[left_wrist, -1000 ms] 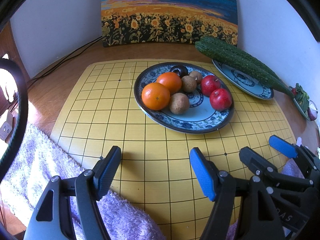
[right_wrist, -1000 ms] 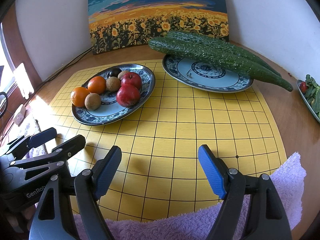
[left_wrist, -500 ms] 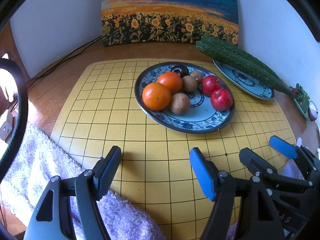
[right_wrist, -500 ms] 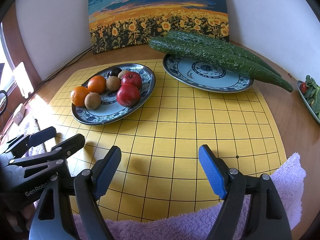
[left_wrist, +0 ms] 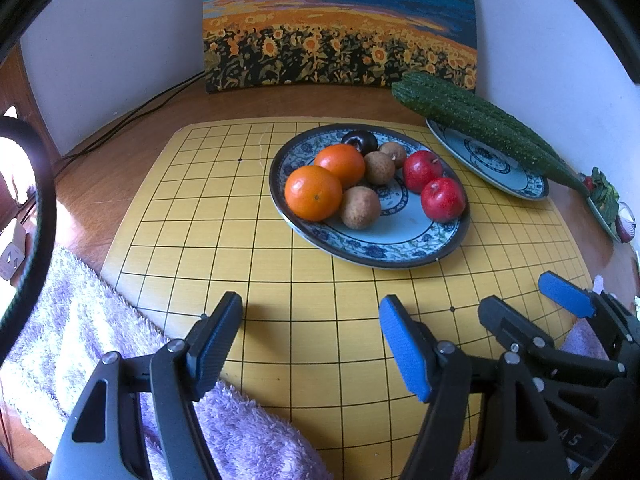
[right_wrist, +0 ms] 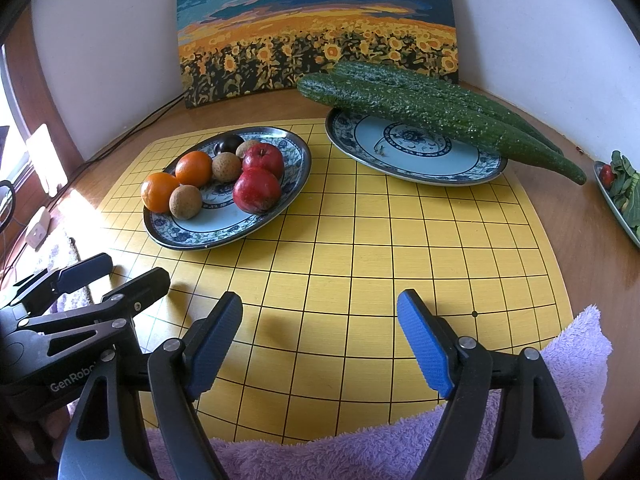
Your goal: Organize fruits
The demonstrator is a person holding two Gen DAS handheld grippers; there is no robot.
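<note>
The fruit plate (right_wrist: pixel 296 176), blue-patterned, rests on the yellow grid board (right_wrist: pixel 360 280). It holds two oranges (right_wrist: pixel 160 192), two red apples (right_wrist: pixel 256 192), three brown round fruits (right_wrist: pixel 185 201) and one dark plum (right_wrist: pixel 229 143), all grouped close together. A second plate (right_wrist: pixel 420 160) beside it carries two long green cucumbers (right_wrist: pixel 440 116). The left gripper (left_wrist: pixel 310 344) and right gripper (right_wrist: pixel 320 340) both hover over the board's near edge, jaws spread apart, gripping nothing.
</note>
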